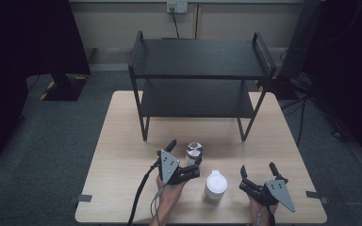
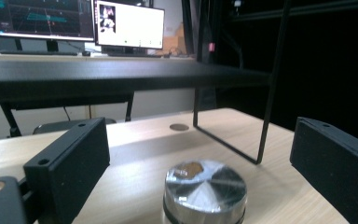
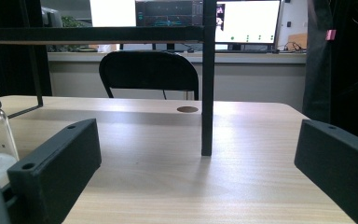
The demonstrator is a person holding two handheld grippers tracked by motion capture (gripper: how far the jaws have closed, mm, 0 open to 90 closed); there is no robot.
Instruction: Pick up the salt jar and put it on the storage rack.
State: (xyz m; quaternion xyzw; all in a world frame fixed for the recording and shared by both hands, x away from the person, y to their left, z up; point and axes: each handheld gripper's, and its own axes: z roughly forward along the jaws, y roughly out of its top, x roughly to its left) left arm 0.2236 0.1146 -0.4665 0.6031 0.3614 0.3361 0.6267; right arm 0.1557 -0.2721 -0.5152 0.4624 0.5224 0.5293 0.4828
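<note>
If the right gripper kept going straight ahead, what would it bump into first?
Probably the black shelf's front leg, which stands upright on the table almost dead ahead of the open right gripper. Depth is hard to judge; it might slip just past.

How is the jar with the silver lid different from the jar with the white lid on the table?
The silver-lidded jar has a shiny metallic top, while the white-lidded jar has a matt white one. The silver-lidded jar stands between the open jaws of the left gripper; the white-lidded jar stands free, between the two grippers. The silver-lidded jar is closer to the black shelf rack. Both stand upright on the table.
</note>
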